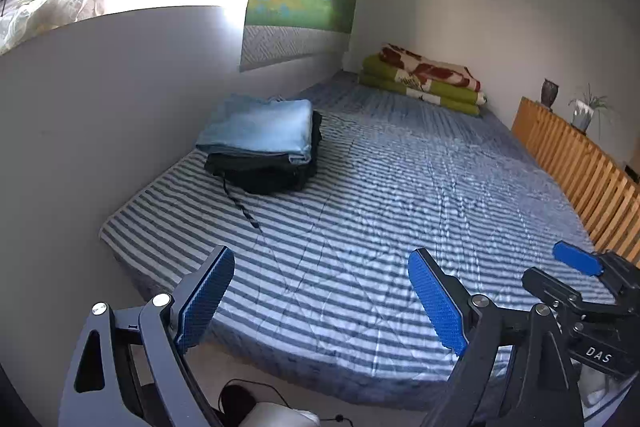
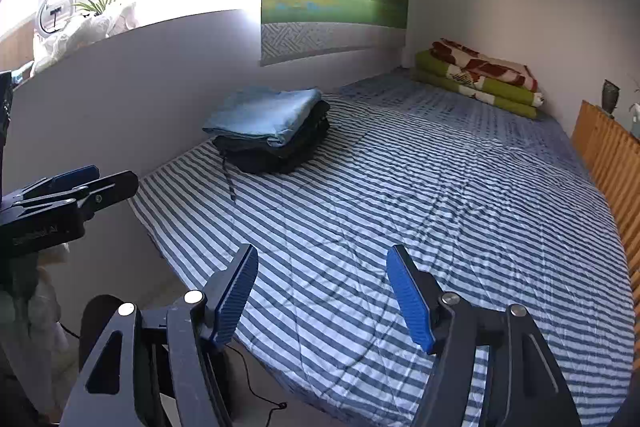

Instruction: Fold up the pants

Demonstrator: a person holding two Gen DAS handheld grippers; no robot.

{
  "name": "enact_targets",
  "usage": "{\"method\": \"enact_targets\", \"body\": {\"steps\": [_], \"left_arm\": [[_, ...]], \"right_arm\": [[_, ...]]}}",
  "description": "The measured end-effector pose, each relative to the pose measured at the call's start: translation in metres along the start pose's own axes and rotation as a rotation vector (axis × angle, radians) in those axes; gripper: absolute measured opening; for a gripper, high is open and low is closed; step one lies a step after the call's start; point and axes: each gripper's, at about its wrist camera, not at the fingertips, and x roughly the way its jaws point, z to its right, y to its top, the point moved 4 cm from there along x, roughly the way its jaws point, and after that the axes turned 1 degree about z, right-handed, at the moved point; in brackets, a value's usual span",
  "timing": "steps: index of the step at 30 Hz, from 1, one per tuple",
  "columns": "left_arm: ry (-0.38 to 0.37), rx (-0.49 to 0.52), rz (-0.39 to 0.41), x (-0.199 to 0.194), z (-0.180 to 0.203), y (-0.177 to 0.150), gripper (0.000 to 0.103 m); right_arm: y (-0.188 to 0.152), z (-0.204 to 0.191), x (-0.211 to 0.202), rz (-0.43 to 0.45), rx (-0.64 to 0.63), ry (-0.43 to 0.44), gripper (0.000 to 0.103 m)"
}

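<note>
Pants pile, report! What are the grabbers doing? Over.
Left gripper open, empty. Right gripper open, empty. Folded pants stacked on striped bed. Nothing in the way.

Both tongs were held side by side, tilted downward: left tongs (image 1: pixel 320 301) spread wide, right tongs (image 2: pixel 322 293) parted, nothing gripped.

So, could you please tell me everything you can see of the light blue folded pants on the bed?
The light blue folded pants look like soft denim, folded into a neat flat rectangle. They lie on top of a black folded garment, near the grey wall, on the blue-and-white striped bedsheet. Neither gripper touches them.
</note>
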Motion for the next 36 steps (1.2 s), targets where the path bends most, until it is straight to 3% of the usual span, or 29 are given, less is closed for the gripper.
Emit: {"method": "enact_targets", "body": {"steps": [4, 17, 36], "left_arm": [[0.009, -0.001, -0.014, 0.003, 0.004, -0.008, 0.097], [-0.001, 0.011, -0.07, 0.025, 0.003, -0.013, 0.098], [0.003, 0.003, -0.101, 0.047, 0.007, -0.019, 0.098]], "right_arm": [[-0.013, 0.004, -0.005, -0.003, 0.028, -0.014, 0.066], [-0.027, 0.022, 0.004, -0.032, 0.082, -0.036, 0.067], [-0.035, 0.018, 0.025, -0.064, 0.09, -0.03, 0.067]]}}
